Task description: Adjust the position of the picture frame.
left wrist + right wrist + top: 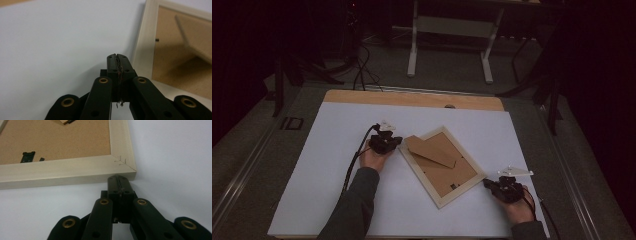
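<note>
Pale wooden picture frame (441, 166) lies face-down, tilted, mid-sheet on the white table cover (332, 150).
Left gripper (393, 142), jaws pressed together, sits at the frame's nine o'clock; right gripper (487, 183), equally closed and empty, meets its four o'clock corner.

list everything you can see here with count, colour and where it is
picture frame: 1, pale wood, face down at an angle mid-table, between the grippers
backing board: 1, brown, inside the frame
stand flap: 1, brown, on the backing's upper part
small clips: 2, black, on the backing near the frame's lower corner
table: 1, white top with a wooden far edge
stand: 1, white legs, on the floor beyond the table
left gripper: 1, black, shut, by the frame's left edge
right gripper: 1, black, shut, at the frame's right corner
</note>
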The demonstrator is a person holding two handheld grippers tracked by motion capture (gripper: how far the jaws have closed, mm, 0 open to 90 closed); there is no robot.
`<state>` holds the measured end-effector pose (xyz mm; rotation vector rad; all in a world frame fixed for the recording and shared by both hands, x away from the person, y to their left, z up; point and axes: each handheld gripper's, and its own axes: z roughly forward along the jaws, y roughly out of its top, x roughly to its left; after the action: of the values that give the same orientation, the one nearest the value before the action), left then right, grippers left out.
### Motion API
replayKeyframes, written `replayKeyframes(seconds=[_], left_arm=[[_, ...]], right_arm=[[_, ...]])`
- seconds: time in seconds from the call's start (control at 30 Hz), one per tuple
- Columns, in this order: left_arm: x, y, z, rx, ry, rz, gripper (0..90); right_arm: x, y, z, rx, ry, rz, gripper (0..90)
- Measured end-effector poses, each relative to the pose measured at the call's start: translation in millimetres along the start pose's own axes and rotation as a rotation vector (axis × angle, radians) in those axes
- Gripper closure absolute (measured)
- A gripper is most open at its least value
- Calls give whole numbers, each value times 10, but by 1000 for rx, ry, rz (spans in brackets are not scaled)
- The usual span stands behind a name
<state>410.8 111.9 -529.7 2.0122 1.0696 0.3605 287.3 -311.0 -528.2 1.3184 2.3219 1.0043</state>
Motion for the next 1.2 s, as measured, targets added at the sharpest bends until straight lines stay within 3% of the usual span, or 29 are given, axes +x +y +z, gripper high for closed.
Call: replayKeyframes(seconds=[0.2,0.53,0.93,1.2], left_arm=[[-7,-17,55,24,-5,6,900],[-1,35,156,29,-2,4,900],[-28,34,185,43,-16,-6,900],[-76,35,163,66,-18,16,900]], right_arm=[[147,10,7,19,-2,-42,897],[191,-2,11,15,23,-52,897],[155,7,33,5,30,-30,898],[100,81,101,5,37,0,898]])
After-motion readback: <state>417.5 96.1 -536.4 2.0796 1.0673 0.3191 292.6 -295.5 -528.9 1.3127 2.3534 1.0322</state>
